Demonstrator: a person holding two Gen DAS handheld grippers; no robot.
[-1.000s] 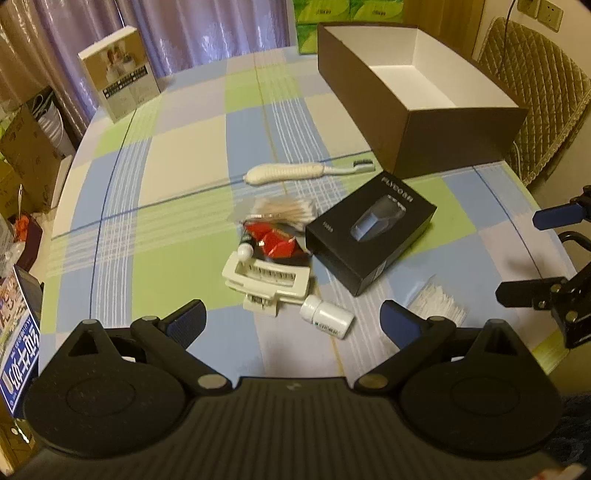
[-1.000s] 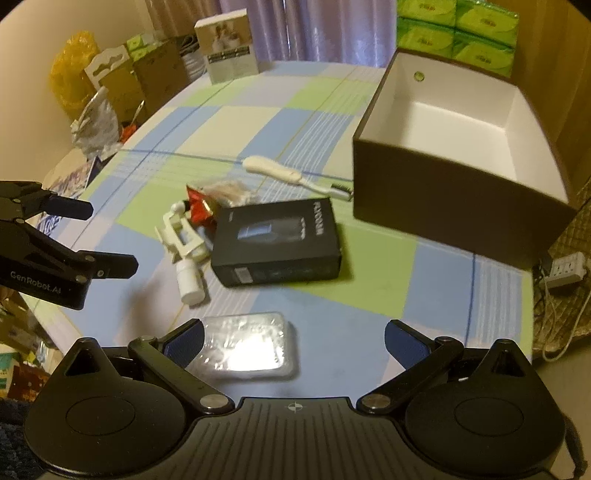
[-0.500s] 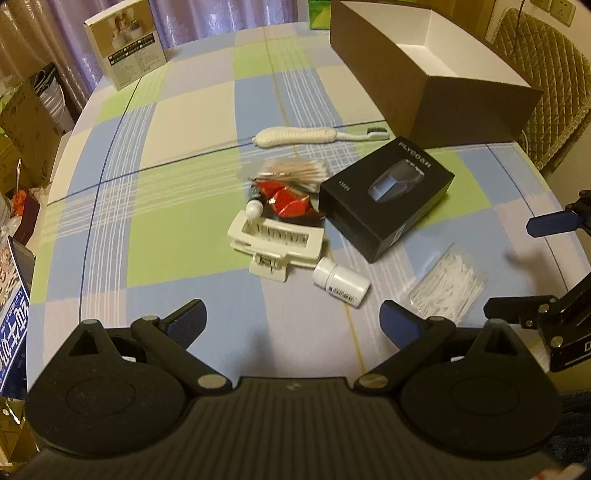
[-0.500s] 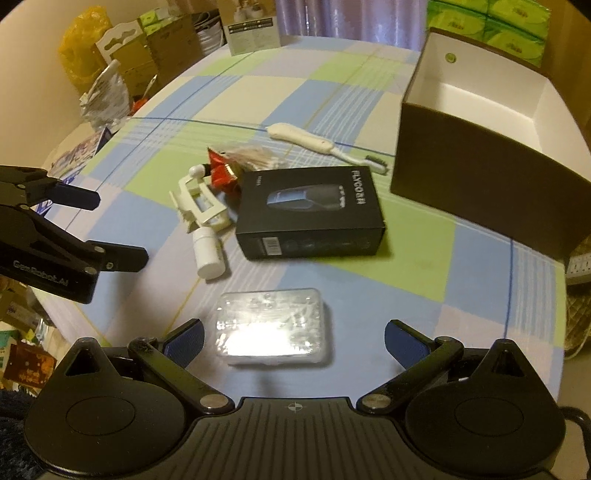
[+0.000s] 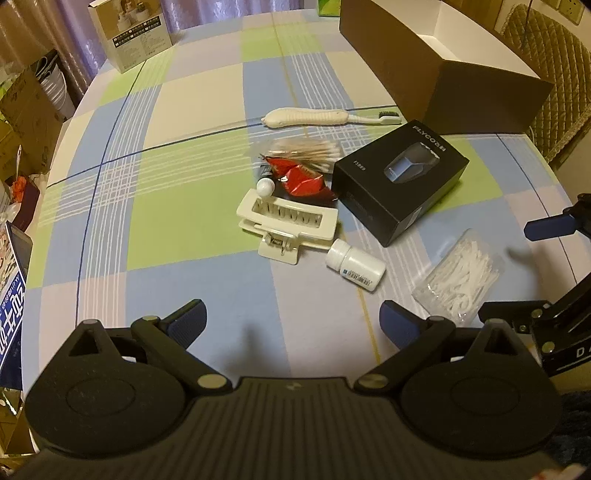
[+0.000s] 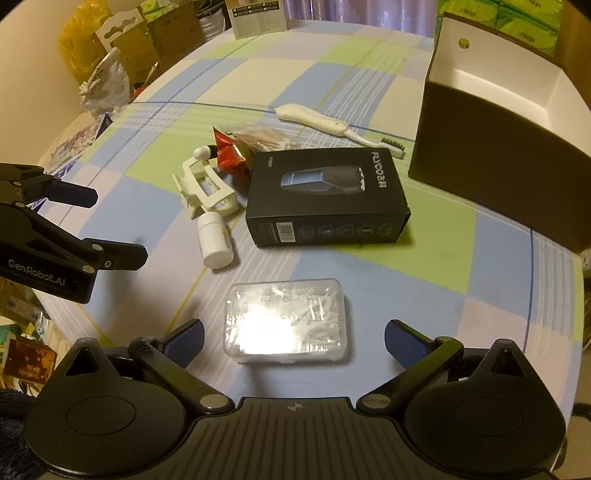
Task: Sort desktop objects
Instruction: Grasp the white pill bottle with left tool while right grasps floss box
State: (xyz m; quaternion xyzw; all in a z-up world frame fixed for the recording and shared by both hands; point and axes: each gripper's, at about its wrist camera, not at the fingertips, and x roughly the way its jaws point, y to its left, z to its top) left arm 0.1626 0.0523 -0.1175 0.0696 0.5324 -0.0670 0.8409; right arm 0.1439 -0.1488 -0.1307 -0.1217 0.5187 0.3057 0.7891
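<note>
A clutter lies mid-table: a black shaver box [image 5: 400, 181] [image 6: 327, 197], a clear case of floss picks [image 5: 460, 273] [image 6: 286, 319], a white pill bottle [image 5: 354, 264] [image 6: 214, 240], a cream hair clip [image 5: 288, 223] [image 6: 207, 190], a red wrapper [image 5: 301, 177], a bag of cotton swabs [image 5: 306, 149] and a cream brush [image 5: 317, 117]. My right gripper [image 6: 293, 338] is open, with the floss case just ahead between its fingers, untouched. My left gripper [image 5: 293, 321] is open and empty, short of the bottle and clip.
An open brown cardboard box [image 5: 443, 62] [image 6: 498, 129] with a white inside stands at the far right on the checked tablecloth [image 5: 184, 206]. A small carton [image 5: 129, 33] stands at the far left corner. Bags and boxes crowd the floor left of the table; a quilted chair [image 5: 546, 55] is behind the box.
Both grippers have moved forward and down towards the clutter. The floss case now sits close in front of the right gripper. Nothing on the table has shifted.
</note>
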